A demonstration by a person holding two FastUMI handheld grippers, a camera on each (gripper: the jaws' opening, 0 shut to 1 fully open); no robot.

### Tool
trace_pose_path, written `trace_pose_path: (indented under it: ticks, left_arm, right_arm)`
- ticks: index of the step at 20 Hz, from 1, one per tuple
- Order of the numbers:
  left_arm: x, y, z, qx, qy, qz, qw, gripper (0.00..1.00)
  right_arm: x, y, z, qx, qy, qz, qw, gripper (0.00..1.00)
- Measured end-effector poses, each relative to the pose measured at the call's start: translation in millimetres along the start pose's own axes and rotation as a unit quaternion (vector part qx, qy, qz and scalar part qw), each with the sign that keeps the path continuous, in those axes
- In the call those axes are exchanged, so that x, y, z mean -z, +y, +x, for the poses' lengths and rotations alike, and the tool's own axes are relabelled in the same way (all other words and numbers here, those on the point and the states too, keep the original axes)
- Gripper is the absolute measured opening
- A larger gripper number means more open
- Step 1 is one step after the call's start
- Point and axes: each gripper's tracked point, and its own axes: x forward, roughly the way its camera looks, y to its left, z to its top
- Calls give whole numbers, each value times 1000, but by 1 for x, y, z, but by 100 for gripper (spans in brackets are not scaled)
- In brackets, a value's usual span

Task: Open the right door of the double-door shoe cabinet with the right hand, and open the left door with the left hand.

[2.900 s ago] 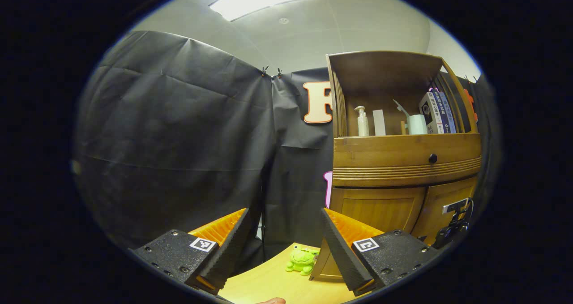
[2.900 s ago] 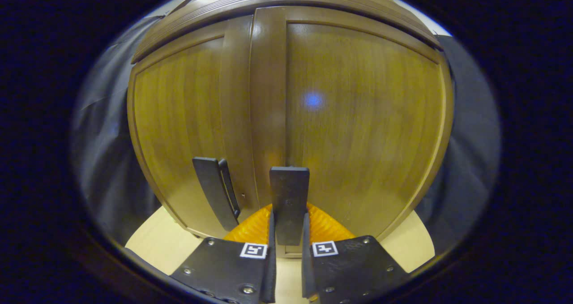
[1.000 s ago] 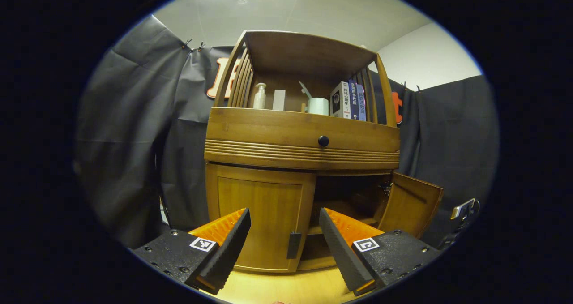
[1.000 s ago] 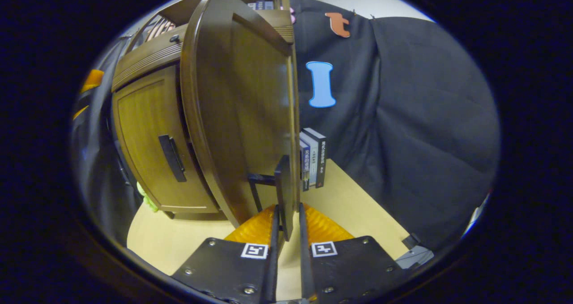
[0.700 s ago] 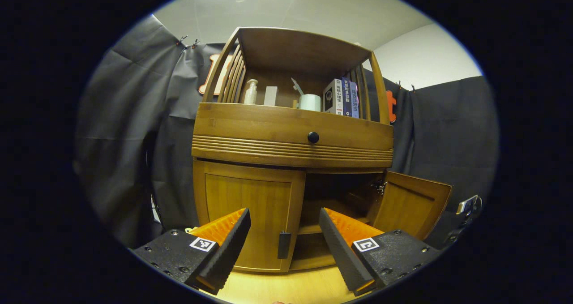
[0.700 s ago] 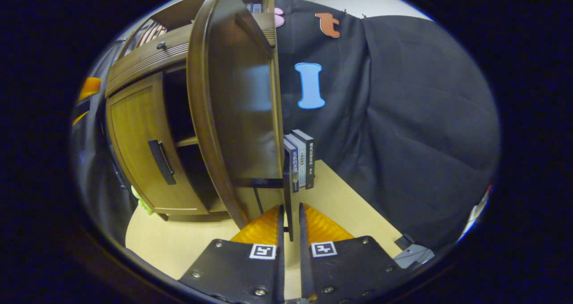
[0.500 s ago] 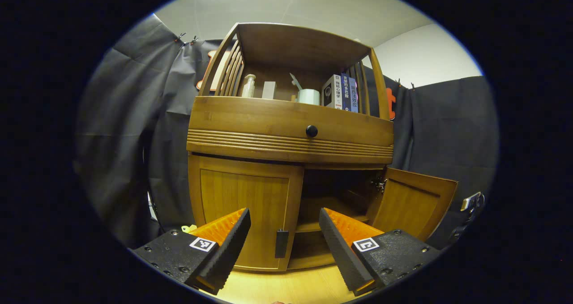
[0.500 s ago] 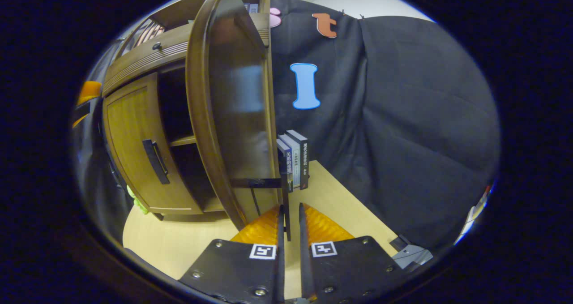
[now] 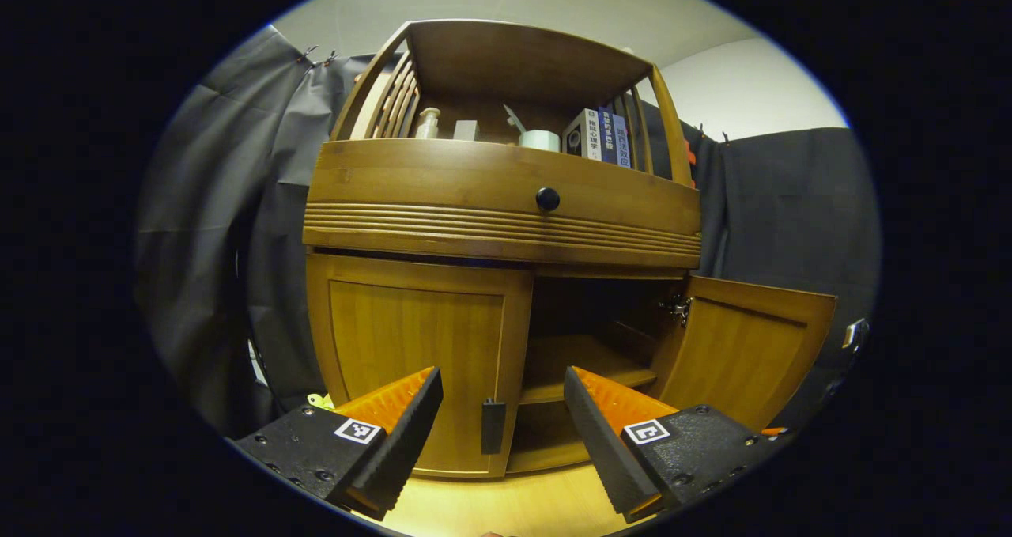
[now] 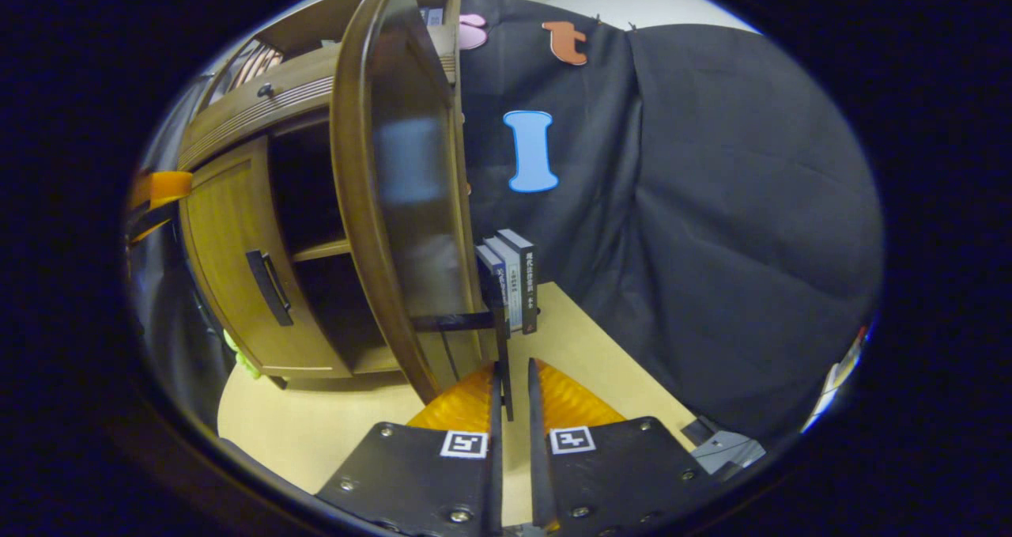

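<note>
The right tongs point(image 10: 511, 398) are pinched tight on the right door's handle point(image 10: 501, 339), a thin dark bar standing off the panel, while the left tongs point(image 9: 501, 406) gape wide, nothing between them, lined up with the left door's handle point(image 9: 492, 426).

Now the big piece: the shoe cabinet point(image 9: 506, 228) sits on the pale wooden table point(image 10: 332, 434), backed up near the black cloth wall. It's solid-looking brown wood, smooth and faintly glossy, with a ribbed band under a drawer that carries 1 round dark knob point(image 9: 547, 198). Heavy enough, I'd say, that pulling a door won't drag it along.

The right door point(image 9: 747, 351) stands swung well out, a stiff framed panel on metal hinges point(image 9: 677, 309), and the dark inside with its shelf point(image 9: 581, 359) is on show. The left door point(image 9: 415, 355) is flat shut. I'd expect it to be light and rigid, swinging on hinges at its outer edge, so the pull should follow an arc.

The grip spot is that short upright bar near the door's inner edge, low down. It looks hard and a bit slick, and slim, so the tongs want to close squarely across it, not on its tip.

Smaller bits: books point(image 10: 514, 280) standing upright on the table just beyond the open door, and bottles, a cup and more books up on the open top shelf point(image 9: 506, 130).
</note>
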Motion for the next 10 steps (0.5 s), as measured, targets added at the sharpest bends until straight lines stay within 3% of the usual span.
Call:
trace_pose_path:
  ticks: [6, 7, 9, 10]
  left_arm:
    - [33, 0, 33, 3, 35, 14, 999, 93]
    - [40, -1, 41, 5, 44, 15, 999, 94]
    - [56, 1, 55, 0, 62, 22, 998, 85]
    - [65, 2, 58, -2, 71, 27, 997, 86]
  right_arm:
    - [-2, -56, -13, 84, -10, -21, 996, 15]
    - [-2, -58, -15, 84, -10, -18, 996, 15]
    - [-2, -62, -17, 96, -11, -4, 995, 15]
    - [-6, -67, -19, 103, -15, 0, 995, 15]
